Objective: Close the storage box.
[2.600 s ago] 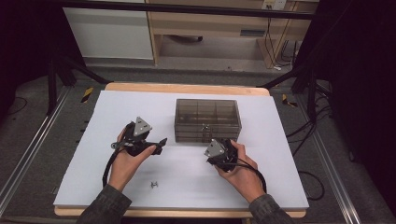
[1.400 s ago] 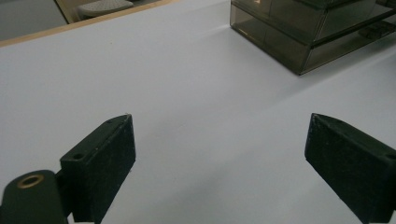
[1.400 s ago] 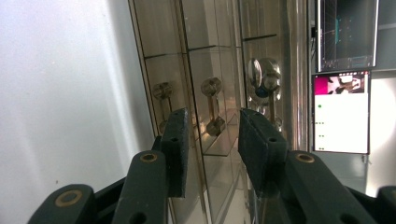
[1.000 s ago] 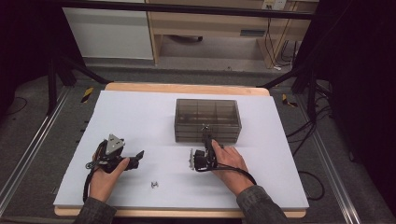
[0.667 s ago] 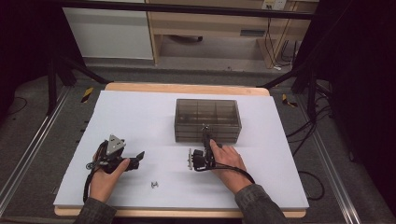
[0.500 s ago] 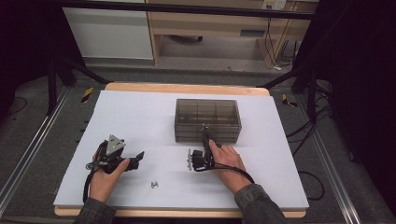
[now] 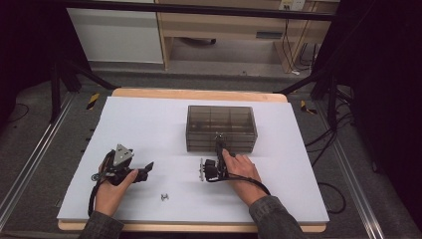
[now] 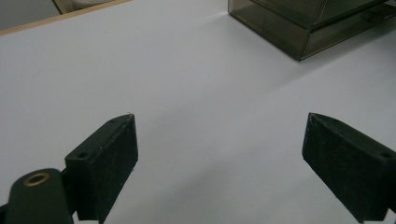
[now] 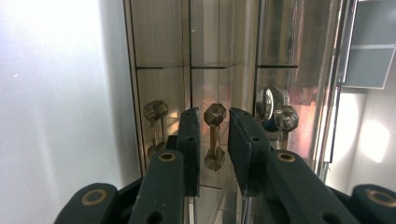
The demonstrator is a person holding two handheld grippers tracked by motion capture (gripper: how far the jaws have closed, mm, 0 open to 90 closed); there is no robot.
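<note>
Closing on a drawer knob was the step in hand, as I judged it. The box (image 7: 221, 128) sat on the table (image 7: 149, 124) toward its far side, and the right gripper (image 7: 217, 141) was up against the box's near face. In the right gripper view, its fingers (image 9: 189, 140) had just been closing and stood only a narrow gap apart, with the middle knob (image 9: 214, 135) between them; I couldn't tell whether the pads were pressing on it yet. Two more knobs flanked it on the same face. The next move, I reckoned, called for finishing the squeeze and pulling straight back from the box, so the drawer slid without the knob slipping. The left gripper (image 7: 144, 168) rested to the left of the box, well apart from it, its fingers (image 8: 105, 163) wide and holding nothing.
</note>
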